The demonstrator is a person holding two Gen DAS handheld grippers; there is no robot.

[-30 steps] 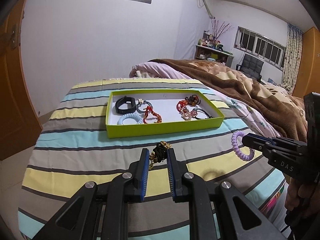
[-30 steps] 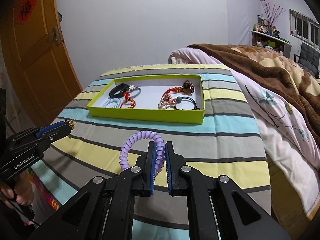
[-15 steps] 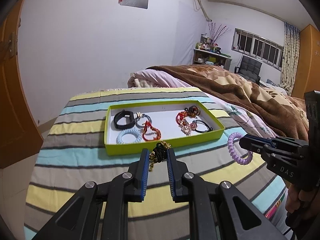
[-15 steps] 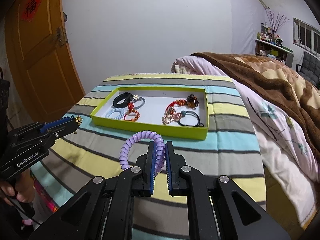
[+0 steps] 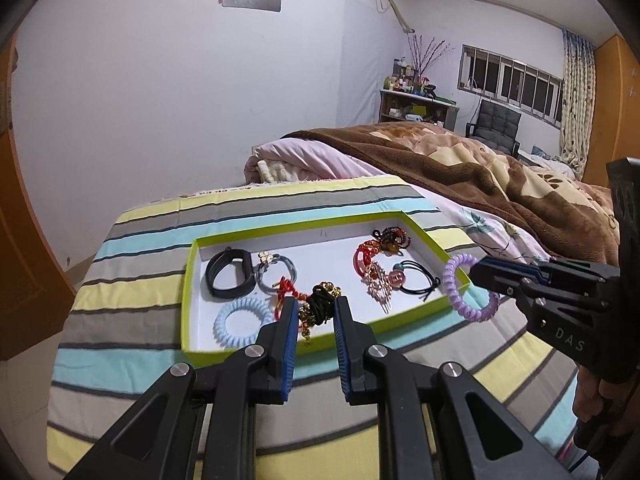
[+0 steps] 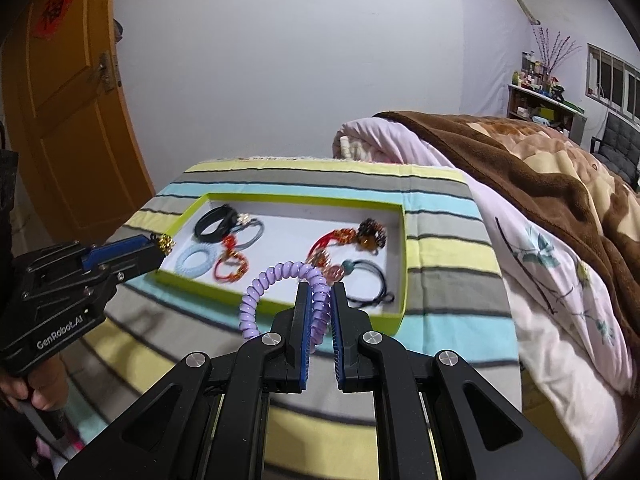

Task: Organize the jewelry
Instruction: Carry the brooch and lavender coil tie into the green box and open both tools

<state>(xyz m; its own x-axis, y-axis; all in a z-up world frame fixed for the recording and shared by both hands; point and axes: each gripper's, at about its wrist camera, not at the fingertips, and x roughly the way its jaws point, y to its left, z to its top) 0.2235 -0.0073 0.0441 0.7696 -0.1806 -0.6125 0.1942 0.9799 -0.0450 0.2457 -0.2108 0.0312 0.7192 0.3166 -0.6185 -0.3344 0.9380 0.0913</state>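
The left tongs (image 5: 316, 316) are clenched on a black hair tie with gold beads (image 5: 319, 307), which hangs between the blue pads above the near part of the green tray (image 5: 280, 350). The right tongs (image 6: 319, 312) are clenched on a purple spiral hair tie (image 6: 280, 280); most of its coil loops out to the left of the pads, over the tray's near wall.

Both pieces look ready to be set down in the tray. To do it well, I would carry each one fully past the near wall and bring it low over a bare patch of white floor before letting go, so that it does not bounce or roll out. The springy purple coil is likely to spring sideways on release, so it should be nearly resting on the floor first. The beaded tie is limp and should drop straight.

The tray sits on a striped cloth covering the surface (image 5: 132, 312). It already holds a black band (image 5: 230, 278), a grey tie (image 5: 276, 274), a pale blue spiral tie (image 5: 240, 322), a red piece (image 6: 230, 266), a black elastic with a pink bead (image 5: 416, 280) and a cluster of red and amber beads (image 5: 380, 244). The clearest room seems to be the white middle strip. The two tongs come in from opposite sides and are near each other, so they could crowd one another. A brown blanket (image 5: 480, 172) lies on the bed to the right, clear of the work.
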